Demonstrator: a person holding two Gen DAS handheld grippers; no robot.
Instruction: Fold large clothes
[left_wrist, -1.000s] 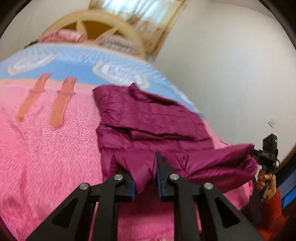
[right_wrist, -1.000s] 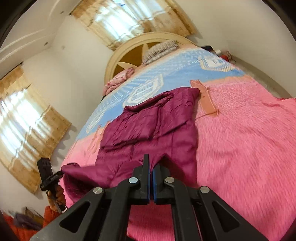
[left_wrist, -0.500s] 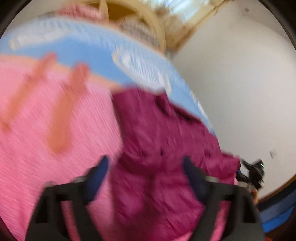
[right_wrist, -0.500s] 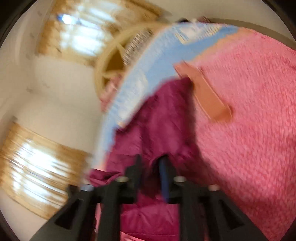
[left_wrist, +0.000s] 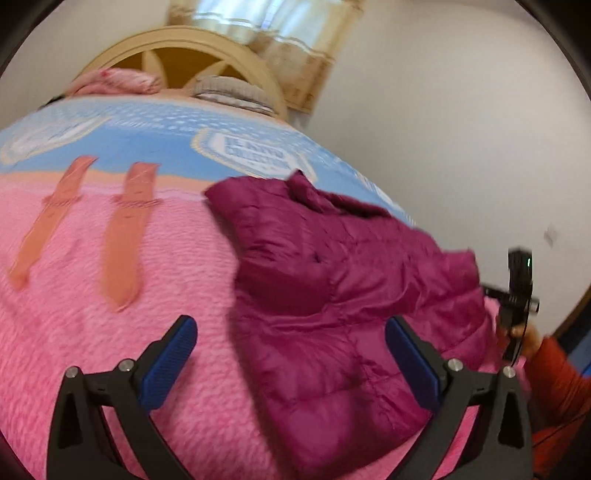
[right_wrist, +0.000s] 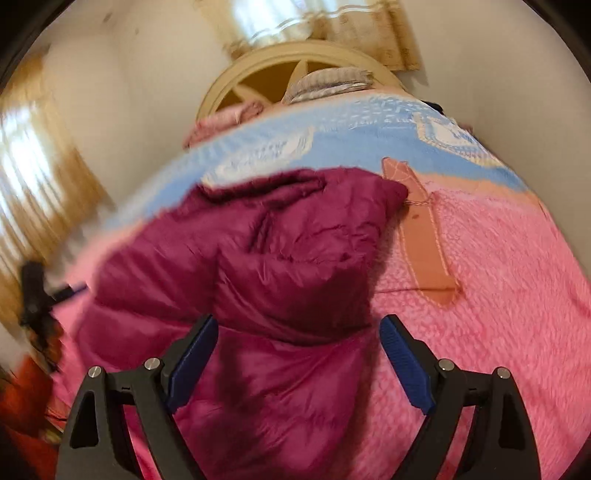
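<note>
With the left gripper (left_wrist: 290, 354) and right gripper (right_wrist: 299, 352) opening empty, the jacket (left_wrist: 332, 295) fold should be smoothed flat on the bed (left_wrist: 110, 332).

Soft daylight from the curtained window (left_wrist: 258, 22); fisheye bending at dark rims; motion blur throughout.
</note>
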